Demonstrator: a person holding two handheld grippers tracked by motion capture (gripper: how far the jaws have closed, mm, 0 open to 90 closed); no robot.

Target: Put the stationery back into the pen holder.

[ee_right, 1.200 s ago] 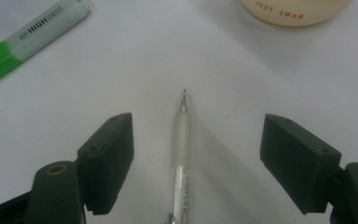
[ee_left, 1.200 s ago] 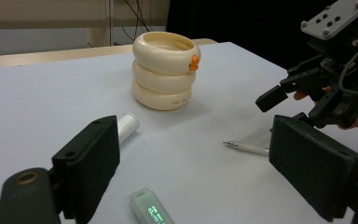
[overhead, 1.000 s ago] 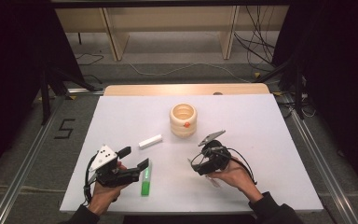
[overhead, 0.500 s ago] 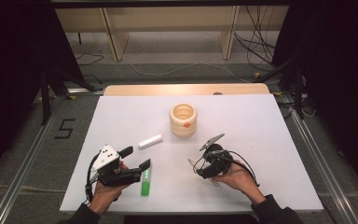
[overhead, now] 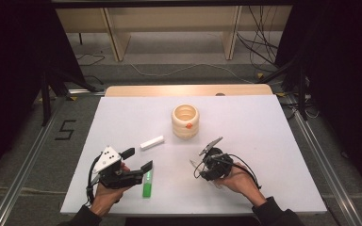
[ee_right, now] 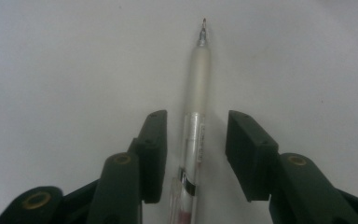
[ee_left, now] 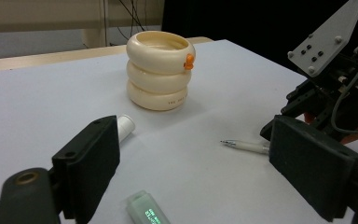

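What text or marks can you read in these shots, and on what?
"5": dark figure on the floor left of the table.
Small dark lettering on the cream ring-stack holder, bottom ring: too small to read.
Print on the green marker: blurred.
Print on the pen: unreadable.

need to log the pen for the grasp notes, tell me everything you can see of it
The pen is slim, with a frosted translucent front barrel, a clear rear section bearing a dark band, and a bare metal tip. It lies flat on the white table, lengthwise between the jaws of the right tool, which have just been closing. A gap shows on each side, so neither pad presses it yet.
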